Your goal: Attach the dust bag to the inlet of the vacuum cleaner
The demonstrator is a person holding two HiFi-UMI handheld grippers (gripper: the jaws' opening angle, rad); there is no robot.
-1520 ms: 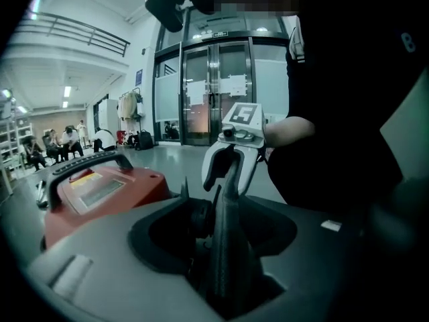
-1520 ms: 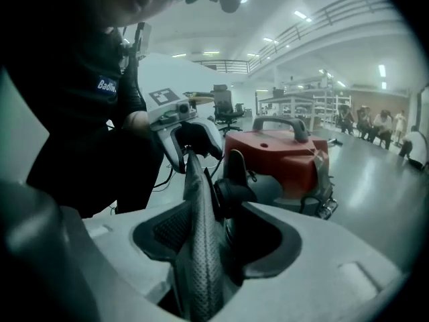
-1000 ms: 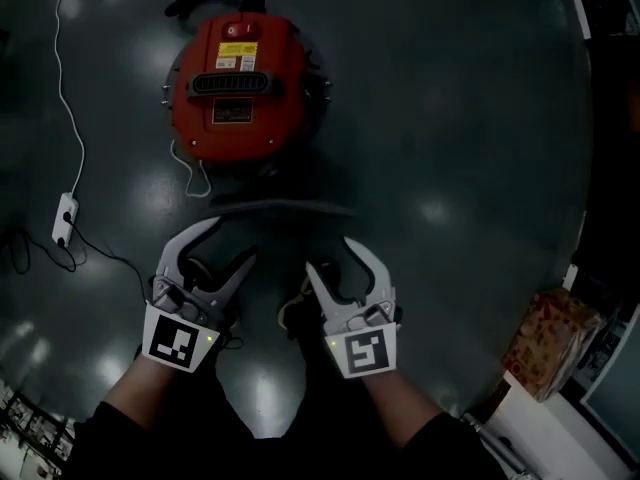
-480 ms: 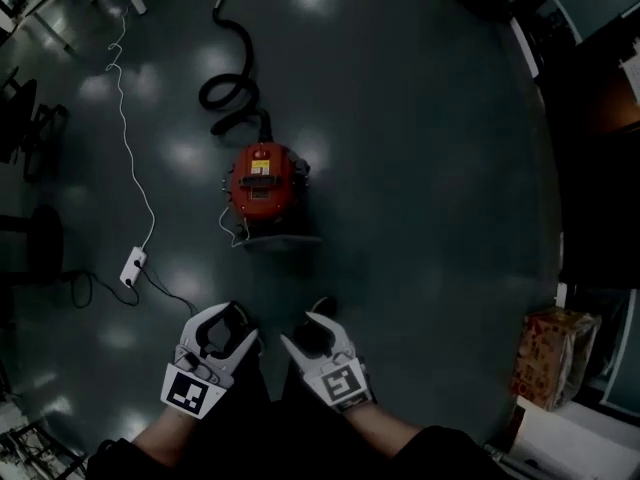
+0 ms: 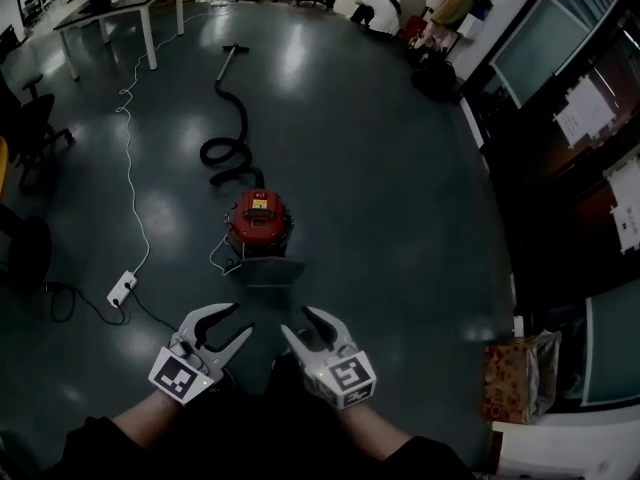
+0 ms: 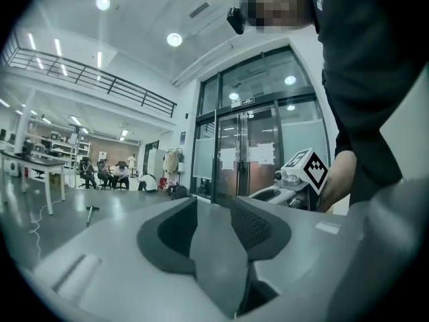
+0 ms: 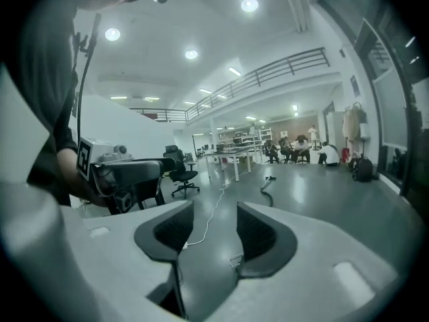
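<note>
Head view now shows the vacuum cleaner (image 5: 260,218) far from the left tongs (image 5: 240,318) and right tongs (image 5: 295,320). Both are empty, part-open and closing, so attaching seems over.

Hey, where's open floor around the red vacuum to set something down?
Widest bare floor lies right of the red vacuum cleaner, up to the dark wall. Left is crowded: white cable, power strip; the black hose coils behind.

Floor (image 5: 400,218): dark, smooth, glossy, mirrors ceiling lights. Vacuum (image 5: 259,216), 9 o'clock near centre: red shiny plastic shell. Hose (image 5: 232,138), 11 o'clock: black, matt, rubbery-looking. Packet (image 5: 520,378), 4 o'clock: crinkled, printed wrap.
</note>
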